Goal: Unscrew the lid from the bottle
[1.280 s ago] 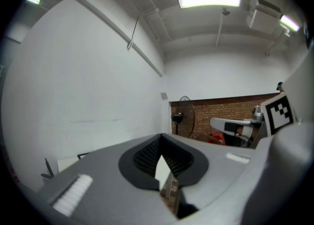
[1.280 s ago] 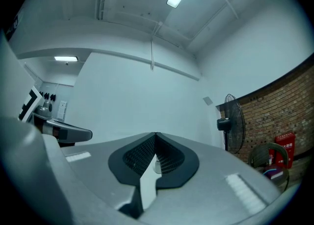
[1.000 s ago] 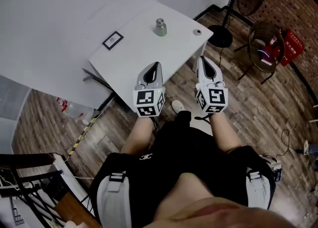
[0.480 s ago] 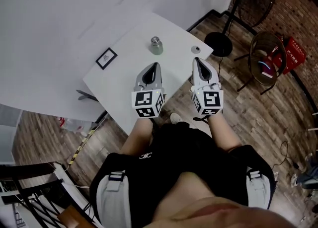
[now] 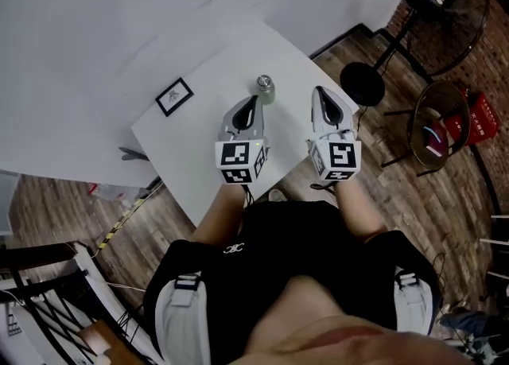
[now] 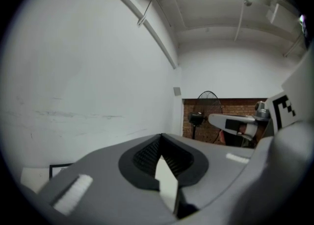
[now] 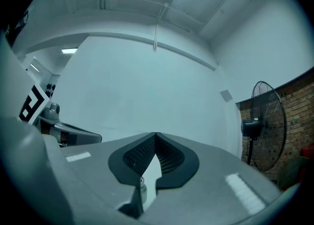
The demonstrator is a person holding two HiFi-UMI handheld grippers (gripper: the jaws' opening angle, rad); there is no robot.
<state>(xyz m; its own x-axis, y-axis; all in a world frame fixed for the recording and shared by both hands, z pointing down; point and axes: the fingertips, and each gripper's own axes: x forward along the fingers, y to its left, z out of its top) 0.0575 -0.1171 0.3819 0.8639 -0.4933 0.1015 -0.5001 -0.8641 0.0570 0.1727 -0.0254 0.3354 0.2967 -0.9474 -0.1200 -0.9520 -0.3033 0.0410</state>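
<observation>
Whereas a second ago the bottle (image 5: 265, 91) stood well ahead of both tools, the person has now closed in on it. It stands upright on the white worktop (image 5: 191, 149) just past the tip of the left tool (image 5: 254, 101), slightly to that tip's right, with the right tool (image 5: 317, 90) near it on the other side. Its place on the worktop is unchanged, at the same remove from the small black frame (image 5: 174, 96). What moved is the person, the two tools and the head camera's aim. Its lid (image 5: 264, 80) is on and untouched.

The jaws have done nothing in that time. Those of the left tool are pressed together with nothing between them, and its own view looks over the worktop at the wall (image 6: 88, 82), not at the bottle. Those of the right tool are likewise pressed together and empty. In the notch below its jaws a small capped shape shows, probably the bottle (image 7: 142, 188), though it is too tiny there to be sure.

For the task, this reads as an approach nearly finished and the unscrewing not begun. Both tools are within reach of the bottle, but neither can take hold as it stands. Each must spread first, one to steady the body, the other to close round the lid and turn it. With the left tool nearest, it seems the likelier one to take the body.
</observation>
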